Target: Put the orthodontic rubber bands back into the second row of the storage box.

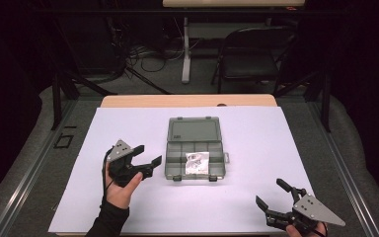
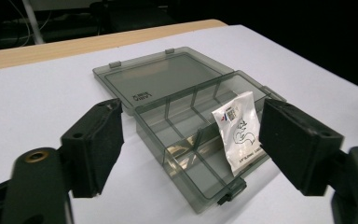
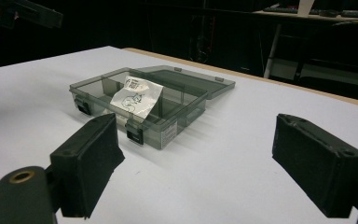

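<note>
White paper covers the surface [image 1: 128,128], and at its left the left hand-held gripper [image 1: 146,158] sits in a person's hand [image 1: 121,190], its jaws spread wide with nothing between them, pointing toward the box just beside it. Near the middle lies the smoky grey plastic organiser box [image 1: 195,163], its lid [image 1: 194,130] folded flat open on the far side and its compartments facing up. A small white packet [image 1: 196,163] with dark print leans tilted in one of the near compartments, toward the box's right half; the left gripper view shows it propped against a divider. Farther right, well apart from the box near the front edge, the right hand-held gripper [image 1: 271,193] rests with its jaws wide and empty.
</note>
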Demonstrator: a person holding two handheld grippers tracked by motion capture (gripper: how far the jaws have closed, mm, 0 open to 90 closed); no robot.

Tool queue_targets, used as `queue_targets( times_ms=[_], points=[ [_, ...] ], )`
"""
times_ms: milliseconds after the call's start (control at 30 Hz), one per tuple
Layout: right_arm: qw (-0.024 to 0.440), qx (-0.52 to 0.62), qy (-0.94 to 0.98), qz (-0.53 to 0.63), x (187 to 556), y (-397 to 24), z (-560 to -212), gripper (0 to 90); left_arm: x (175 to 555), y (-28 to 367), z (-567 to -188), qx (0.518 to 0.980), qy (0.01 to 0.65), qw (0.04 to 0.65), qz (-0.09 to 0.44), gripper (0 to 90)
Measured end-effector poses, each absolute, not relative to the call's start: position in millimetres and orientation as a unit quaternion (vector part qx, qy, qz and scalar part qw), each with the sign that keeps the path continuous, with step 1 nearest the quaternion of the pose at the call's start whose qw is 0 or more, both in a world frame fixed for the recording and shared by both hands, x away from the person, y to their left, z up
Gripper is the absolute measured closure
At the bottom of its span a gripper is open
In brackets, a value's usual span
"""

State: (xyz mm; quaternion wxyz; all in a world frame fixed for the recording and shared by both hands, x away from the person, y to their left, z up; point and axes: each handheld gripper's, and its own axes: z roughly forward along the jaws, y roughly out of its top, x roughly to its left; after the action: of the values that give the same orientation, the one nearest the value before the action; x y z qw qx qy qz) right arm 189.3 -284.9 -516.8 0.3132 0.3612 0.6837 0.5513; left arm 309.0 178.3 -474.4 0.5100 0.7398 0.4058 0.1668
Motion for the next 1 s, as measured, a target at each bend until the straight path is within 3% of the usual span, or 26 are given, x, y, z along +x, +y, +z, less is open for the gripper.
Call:
queue_targets(
  times_ms=[233,1000],
  points=[
    [0.313,0.361,0.684,0.551,189.6,-284.7,-516.8,14.2,300.3,198.4,-471.9,0.727,0.413,0.518,0.179,15.5],
    [0.315,0.361,0.684,0.55,189.4,-284.8,-516.8,14.2,270.9,237.6,-479.7,0.719,0.402,0.518,0.232,8.5]
  ],
)
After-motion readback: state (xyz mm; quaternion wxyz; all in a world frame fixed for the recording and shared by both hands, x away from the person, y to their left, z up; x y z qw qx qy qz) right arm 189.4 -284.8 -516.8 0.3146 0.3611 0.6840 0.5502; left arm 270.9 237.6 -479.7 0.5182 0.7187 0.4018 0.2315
